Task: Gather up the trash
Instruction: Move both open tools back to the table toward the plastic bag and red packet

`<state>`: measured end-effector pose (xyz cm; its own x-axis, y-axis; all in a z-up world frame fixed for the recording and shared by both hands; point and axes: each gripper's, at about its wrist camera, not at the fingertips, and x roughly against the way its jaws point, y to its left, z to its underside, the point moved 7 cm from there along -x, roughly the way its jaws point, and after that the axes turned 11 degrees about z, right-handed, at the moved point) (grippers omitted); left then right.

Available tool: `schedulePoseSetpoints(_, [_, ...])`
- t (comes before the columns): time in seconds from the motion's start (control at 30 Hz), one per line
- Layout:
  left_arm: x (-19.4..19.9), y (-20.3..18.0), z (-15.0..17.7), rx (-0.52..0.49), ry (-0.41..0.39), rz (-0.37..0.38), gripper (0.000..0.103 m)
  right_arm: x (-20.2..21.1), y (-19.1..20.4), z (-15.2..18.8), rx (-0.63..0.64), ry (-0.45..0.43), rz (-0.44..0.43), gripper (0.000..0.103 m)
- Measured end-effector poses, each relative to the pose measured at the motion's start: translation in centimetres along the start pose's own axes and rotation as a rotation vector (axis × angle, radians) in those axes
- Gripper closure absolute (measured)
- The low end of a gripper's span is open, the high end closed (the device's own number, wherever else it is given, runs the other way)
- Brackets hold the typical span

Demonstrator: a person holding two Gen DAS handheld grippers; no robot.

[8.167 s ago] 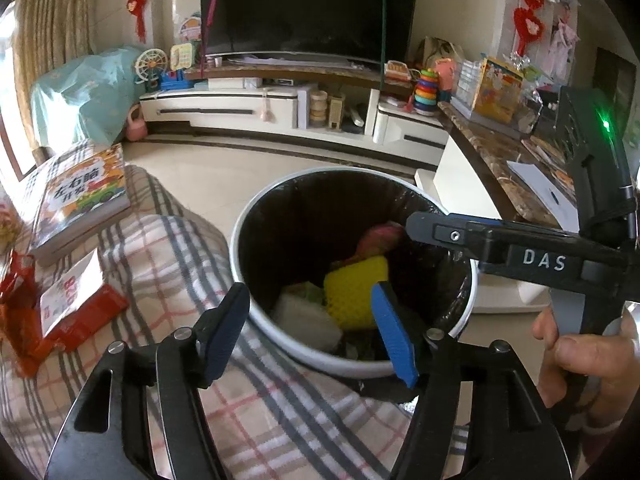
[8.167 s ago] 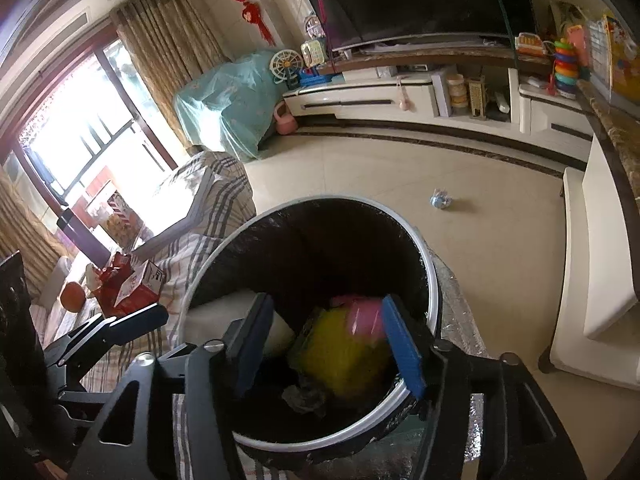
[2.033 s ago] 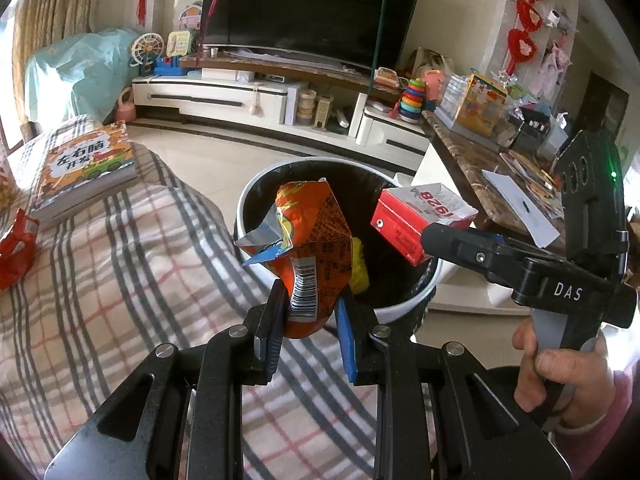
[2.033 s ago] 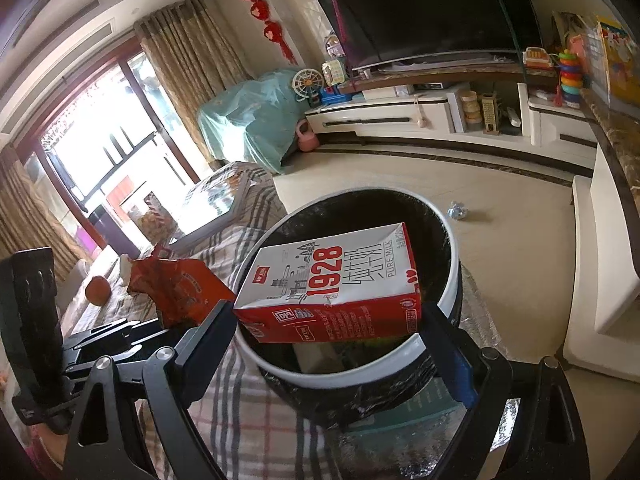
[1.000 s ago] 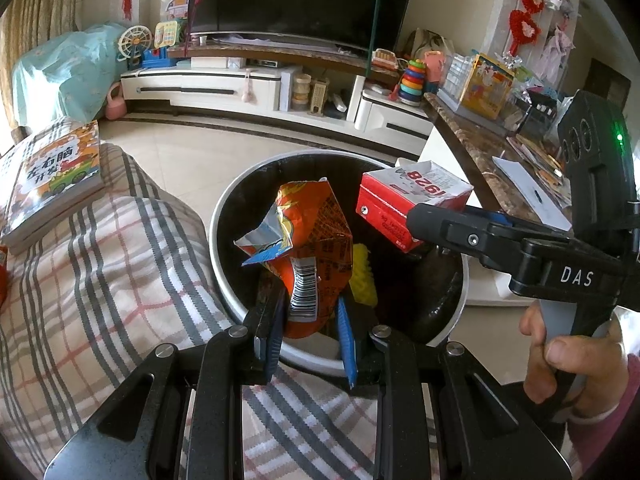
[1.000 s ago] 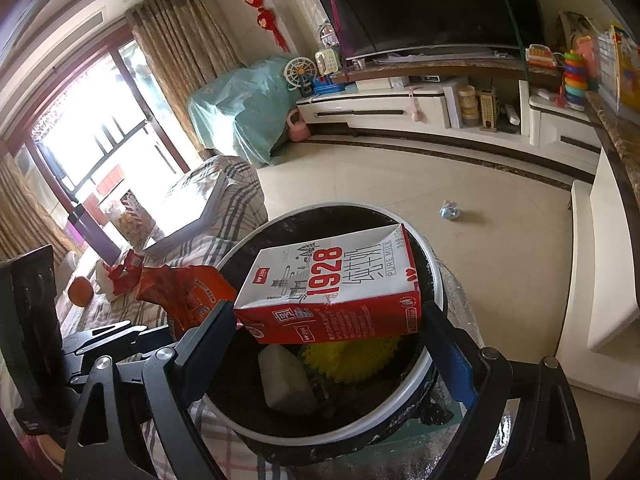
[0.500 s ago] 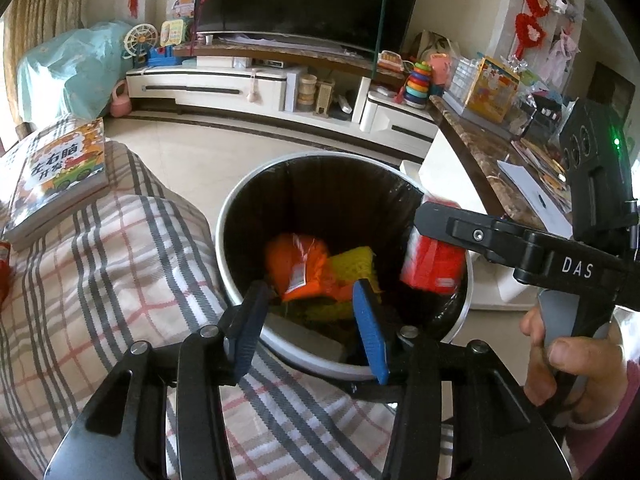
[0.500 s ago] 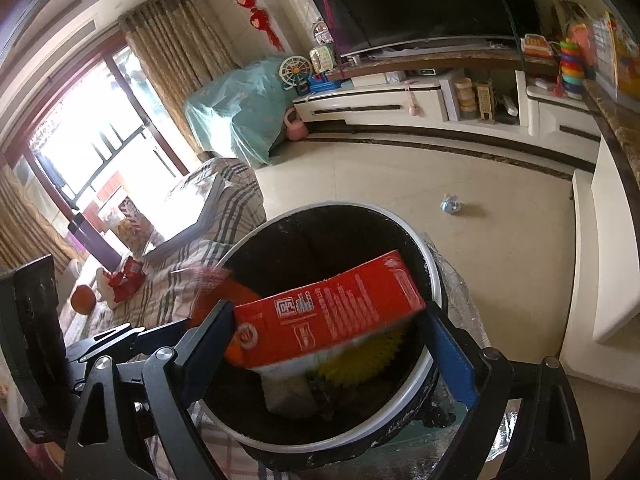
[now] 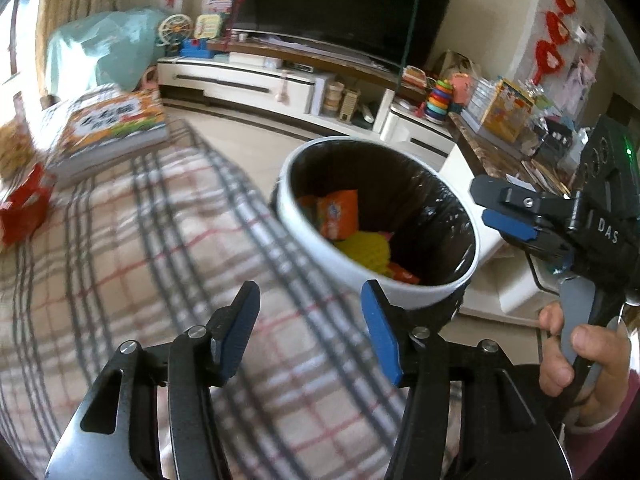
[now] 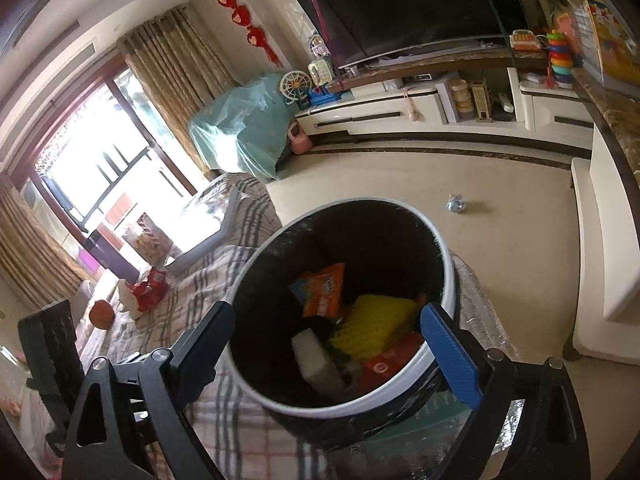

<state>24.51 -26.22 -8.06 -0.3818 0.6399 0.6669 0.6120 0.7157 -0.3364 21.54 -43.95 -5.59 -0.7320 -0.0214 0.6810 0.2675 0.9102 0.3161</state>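
Nearest in the left wrist view: left gripper over the plaid cloth, jaws just opened, nothing between them. Beyond, at the cloth's right edge, the bin, holding the orange snack bag and a yellow sponge. At right, the right gripper in a hand. Far left on the cloth, a book.

Only in the right wrist view: right gripper spread wide and empty above the bin; red milk carton against the near wall inside; a crumpled wrapper on the floor beyond; an orange at the cloth's far left.
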Motion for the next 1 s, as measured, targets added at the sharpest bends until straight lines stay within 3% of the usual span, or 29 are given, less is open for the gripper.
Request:
schedulePoseSetpoints(0.5, [7.6, 7.3, 4.2, 0.135, -0.086, -0.129, 0.042, 0.6, 9.3, 3.6, 0.109, 0.011, -0.095, 0.006])
schedulePoseSetpoints(1.0, [13.7, 15.8, 5.8, 0.249, -0.165, -0.250, 0.041, -3.4, 18.7, 7.5, 0.212, 0.093, -0.186, 0.006])
